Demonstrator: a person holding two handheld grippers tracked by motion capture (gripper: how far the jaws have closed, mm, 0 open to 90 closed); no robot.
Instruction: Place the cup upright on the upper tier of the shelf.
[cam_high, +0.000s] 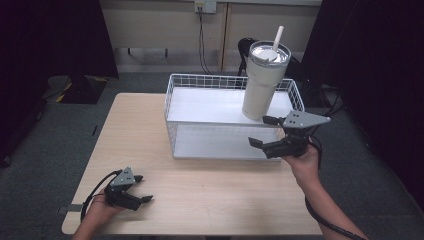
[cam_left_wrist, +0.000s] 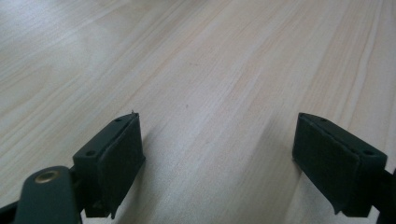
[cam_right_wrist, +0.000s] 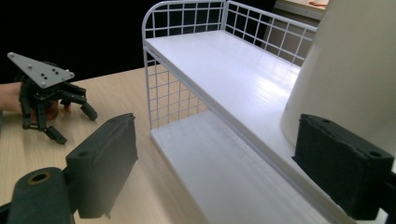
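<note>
A cream tumbler (cam_high: 262, 85) with a clear lid and a white straw stands upright on the top shelf of a white wire rack (cam_high: 220, 106), at its right end. My right gripper (cam_high: 262, 132) is open just in front of the tumbler's base, one jaw near it and one lower; the tumbler (cam_right_wrist: 345, 70) rises beyond the right jaw. My left gripper (cam_high: 142, 188) rests open near the table's front left corner, its jaws (cam_left_wrist: 219, 158) spread over bare wood. From the right gripper view the left gripper (cam_right_wrist: 74, 122) sits far off on the table.
The light wooden table (cam_high: 150, 165) carries the rack at its back right. The rack's lower shelf (cam_right_wrist: 233, 172) is bare. Dark curtains hang at both sides, and cables trail on the grey floor behind.
</note>
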